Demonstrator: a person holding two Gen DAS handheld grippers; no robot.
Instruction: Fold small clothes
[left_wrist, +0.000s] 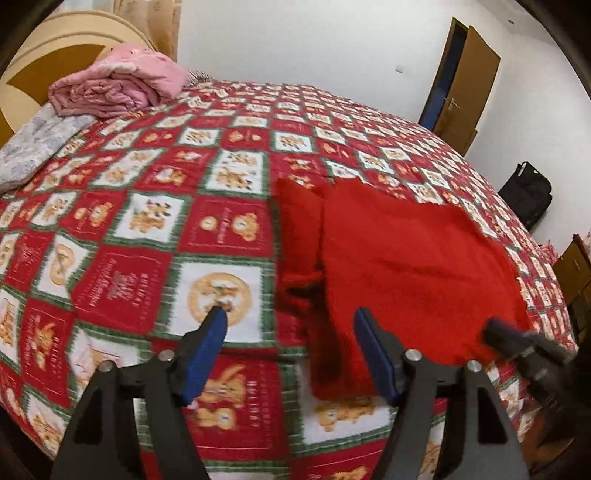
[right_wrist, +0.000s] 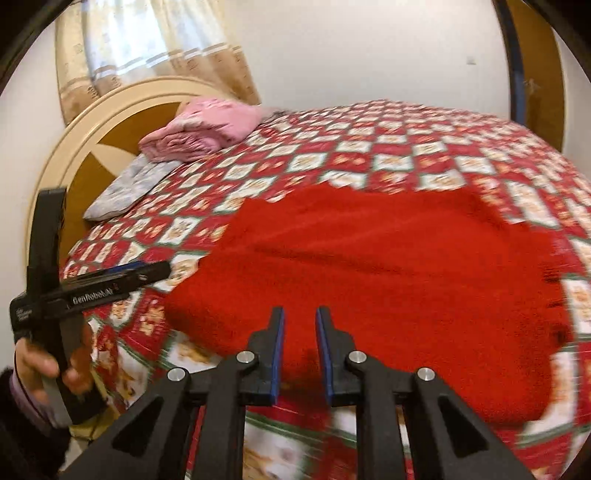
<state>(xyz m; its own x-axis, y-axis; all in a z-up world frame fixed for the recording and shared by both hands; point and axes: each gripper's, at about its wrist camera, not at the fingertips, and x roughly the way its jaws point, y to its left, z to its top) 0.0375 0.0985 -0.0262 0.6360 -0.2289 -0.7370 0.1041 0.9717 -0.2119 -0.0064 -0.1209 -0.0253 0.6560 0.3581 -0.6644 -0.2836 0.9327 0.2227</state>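
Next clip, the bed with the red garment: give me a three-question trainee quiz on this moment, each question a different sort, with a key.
1. True or false: the left gripper is clamped on the red garment.
2. Multiple choice: what lies near the headboard? A) a folded pink blanket B) a laundry basket C) a stack of books
3. Fill in: the right gripper has nothing between its fingers and hovers over the near edge of the ____.

Key
1. False: its jaws stand wide apart, one finger over the quilt, the other over the garment, nothing pinched.
2. A: the pink blanket.
3. Red garment.
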